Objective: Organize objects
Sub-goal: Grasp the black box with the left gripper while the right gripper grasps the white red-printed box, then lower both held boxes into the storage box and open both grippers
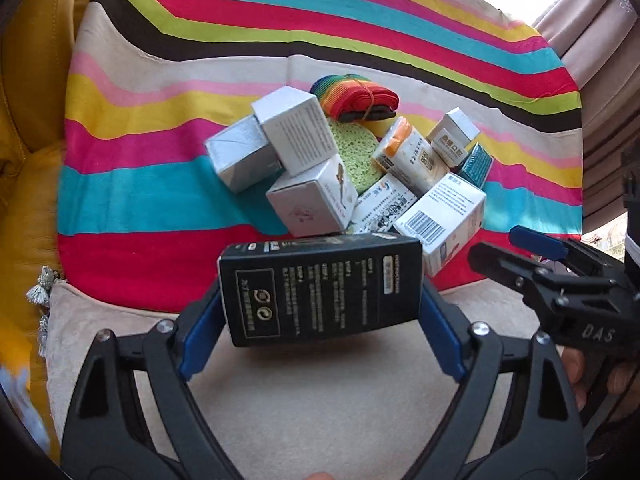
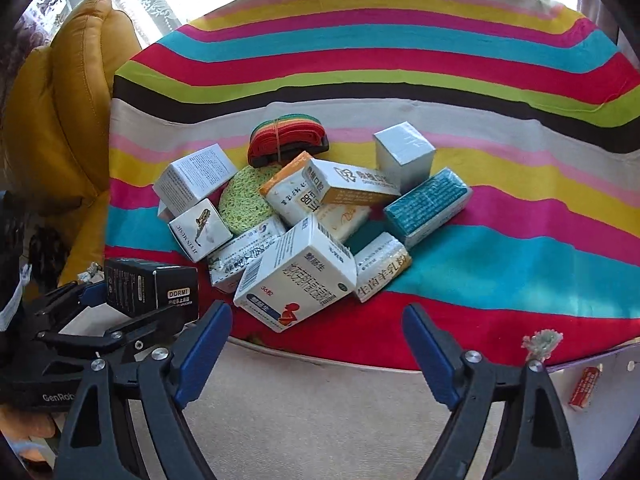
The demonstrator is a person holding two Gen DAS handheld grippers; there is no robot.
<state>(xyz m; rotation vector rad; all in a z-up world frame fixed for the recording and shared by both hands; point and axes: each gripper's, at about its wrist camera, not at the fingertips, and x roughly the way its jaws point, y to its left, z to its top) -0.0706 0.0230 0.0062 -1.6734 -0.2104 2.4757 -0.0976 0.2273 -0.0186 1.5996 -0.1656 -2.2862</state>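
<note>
My left gripper (image 1: 320, 304) is shut on a black box (image 1: 322, 288) and holds it above the near edge of the striped cloth (image 1: 160, 272); the box also shows in the right wrist view (image 2: 150, 286). My right gripper (image 2: 316, 312) is open and empty, just in front of a white medicine box (image 2: 296, 280). Behind it lies a pile: several white boxes, a teal box (image 2: 426, 204), a green sponge (image 2: 244, 200), a silver box (image 2: 404, 152) and a rolled rainbow strap (image 2: 286, 138).
A yellow cushion (image 2: 68, 100) stands at the left. A beige surface (image 2: 320, 408) runs under both grippers. A small red packet (image 2: 584, 386) lies at the right. Curtains (image 1: 600, 40) hang at the back right.
</note>
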